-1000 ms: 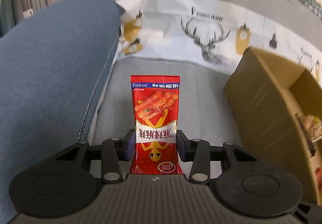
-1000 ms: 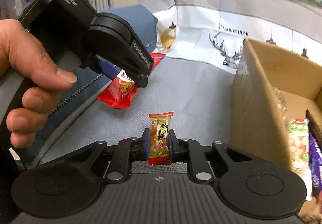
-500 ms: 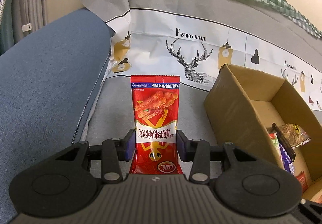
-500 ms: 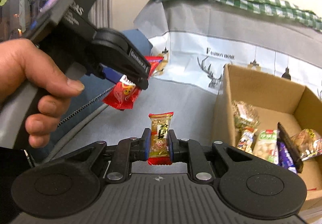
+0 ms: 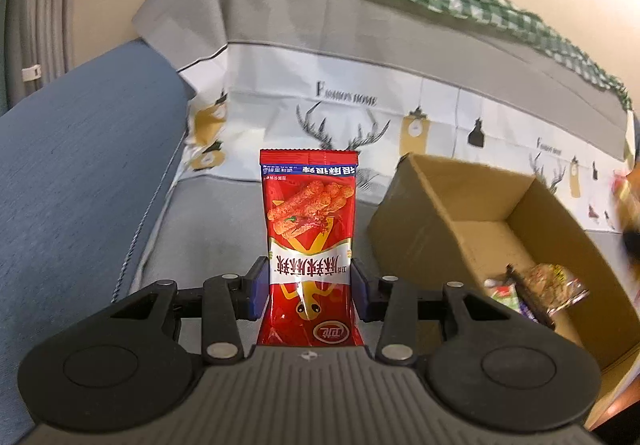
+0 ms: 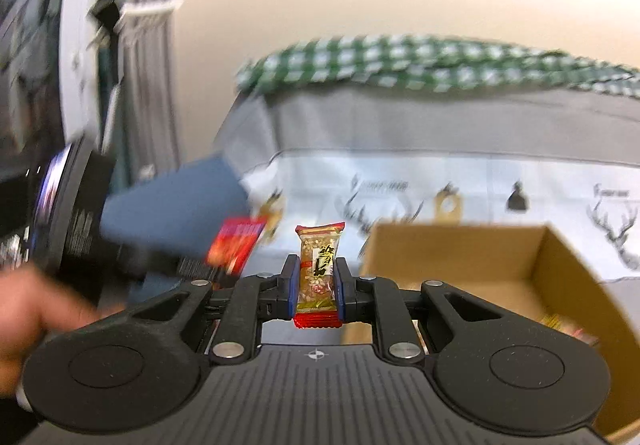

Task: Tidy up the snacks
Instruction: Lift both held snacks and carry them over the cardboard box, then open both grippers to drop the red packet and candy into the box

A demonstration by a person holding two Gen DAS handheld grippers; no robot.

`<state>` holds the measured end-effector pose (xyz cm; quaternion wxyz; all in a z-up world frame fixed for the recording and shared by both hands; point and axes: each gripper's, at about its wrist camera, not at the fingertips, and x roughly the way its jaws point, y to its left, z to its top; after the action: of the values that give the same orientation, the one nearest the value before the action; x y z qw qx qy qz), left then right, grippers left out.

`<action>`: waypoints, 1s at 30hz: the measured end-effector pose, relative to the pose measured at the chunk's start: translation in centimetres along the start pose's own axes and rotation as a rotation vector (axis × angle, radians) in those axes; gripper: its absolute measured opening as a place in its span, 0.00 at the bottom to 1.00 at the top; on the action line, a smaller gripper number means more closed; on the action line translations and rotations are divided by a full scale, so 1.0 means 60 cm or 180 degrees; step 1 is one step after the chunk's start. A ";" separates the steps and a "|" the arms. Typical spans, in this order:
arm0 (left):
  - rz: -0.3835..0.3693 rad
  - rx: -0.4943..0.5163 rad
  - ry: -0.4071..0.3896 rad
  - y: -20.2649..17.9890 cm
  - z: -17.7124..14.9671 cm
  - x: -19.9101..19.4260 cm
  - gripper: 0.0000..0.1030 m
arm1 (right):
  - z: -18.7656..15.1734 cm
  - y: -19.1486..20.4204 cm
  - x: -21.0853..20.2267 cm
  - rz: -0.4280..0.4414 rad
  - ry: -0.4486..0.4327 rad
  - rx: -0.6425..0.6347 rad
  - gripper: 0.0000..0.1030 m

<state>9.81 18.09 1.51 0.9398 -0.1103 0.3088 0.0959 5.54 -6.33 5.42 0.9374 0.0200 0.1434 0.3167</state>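
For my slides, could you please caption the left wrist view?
Left hand-held gripper grips a red snack packet beside an open cardboard box on a sofa.

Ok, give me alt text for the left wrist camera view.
The left gripper holds a red snack packet upright between its jaws, above a grey sofa seat. An open cardboard box with a few snacks sits to the right.
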 end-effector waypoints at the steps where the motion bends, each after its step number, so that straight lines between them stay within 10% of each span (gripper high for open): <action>1: -0.0029 -0.0017 -0.0030 -0.003 0.002 -0.001 0.45 | 0.015 -0.014 -0.006 -0.0036 -0.0077 -0.0016 0.17; 14: -0.0554 -0.0072 -0.0439 -0.095 0.015 -0.018 0.45 | 0.023 -0.237 -0.020 -0.0911 -0.0194 0.0412 0.17; 30: -0.1161 0.0252 -0.0678 -0.258 0.007 0.013 0.45 | 0.014 -0.276 -0.007 -0.1008 -0.0077 0.0206 0.17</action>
<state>14.50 3.47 3.67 0.9725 -0.1166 0.1863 -0.0768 15.20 -19.75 4.22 0.9761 0.0311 0.1436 0.1598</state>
